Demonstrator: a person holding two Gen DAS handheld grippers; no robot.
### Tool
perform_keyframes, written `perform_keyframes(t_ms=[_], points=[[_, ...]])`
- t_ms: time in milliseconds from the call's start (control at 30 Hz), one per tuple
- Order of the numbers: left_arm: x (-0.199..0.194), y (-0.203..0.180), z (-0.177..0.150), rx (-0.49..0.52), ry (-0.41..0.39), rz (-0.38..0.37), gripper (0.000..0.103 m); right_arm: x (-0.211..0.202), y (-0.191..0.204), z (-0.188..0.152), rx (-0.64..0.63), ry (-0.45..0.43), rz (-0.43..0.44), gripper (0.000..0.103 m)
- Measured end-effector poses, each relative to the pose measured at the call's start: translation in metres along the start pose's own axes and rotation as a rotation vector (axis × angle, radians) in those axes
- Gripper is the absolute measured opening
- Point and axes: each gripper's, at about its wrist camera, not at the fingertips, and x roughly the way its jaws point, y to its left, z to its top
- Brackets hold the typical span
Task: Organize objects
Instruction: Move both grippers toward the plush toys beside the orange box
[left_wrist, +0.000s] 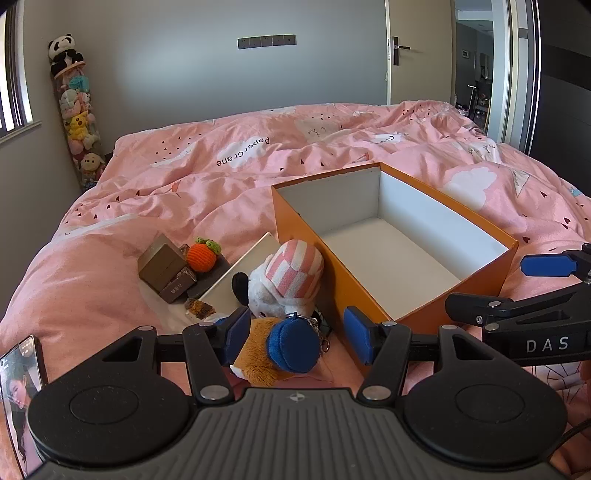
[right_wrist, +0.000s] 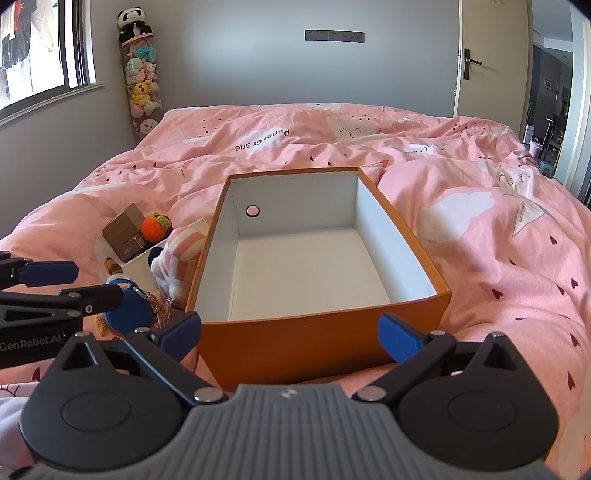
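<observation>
An orange box (left_wrist: 343, 273) with a white, empty inside lies open on the pink bed. My left gripper (left_wrist: 297, 336) is open just left of it, its blue pads either side of a brown plush with a blue cap (left_wrist: 293, 345); the right pad stands clear of the plush. Behind the plush lies a white plush in a pink checked hat (left_wrist: 291, 269). My right gripper (right_wrist: 291, 334) is open wide in front of the box's near wall (right_wrist: 295, 350), with nothing held. The blue-capped plush (right_wrist: 127, 314) and the left gripper (right_wrist: 70, 286) show at the right wrist view's left edge.
Left of the box lie small brown boxes (left_wrist: 162, 264), an orange crocheted fruit (left_wrist: 201, 256), a white flat box (left_wrist: 243, 269) and a phone (left_wrist: 22, 384) at the near left. A tall tube of plush toys (left_wrist: 77, 122) stands in the corner. The pink duvet (right_wrist: 498, 240) spreads to the right.
</observation>
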Motion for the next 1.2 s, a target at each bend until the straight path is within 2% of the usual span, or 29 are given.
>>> perform_keyframes(t_ms=[767,933,1100,1200], points=[[0.000,0.001,0.001,0.004,0.006,-0.007,0.069,0.006,0.005,0.005,-0.026,0.010,0.033,0.102],[0.001,0.004,0.005,0.001,0.007,-0.003,0.069,0.010,0.012,0.012,-0.075,0.006,0.058,0.102],[0.006,0.016,0.011,-0.049,0.020,0.001,0.068,0.015,0.025,0.022,-0.167,-0.014,0.074,0.099],[0.011,0.026,0.015,-0.090,0.037,0.004,0.066,0.023,0.033,0.030,-0.218,0.002,0.109,0.093]])
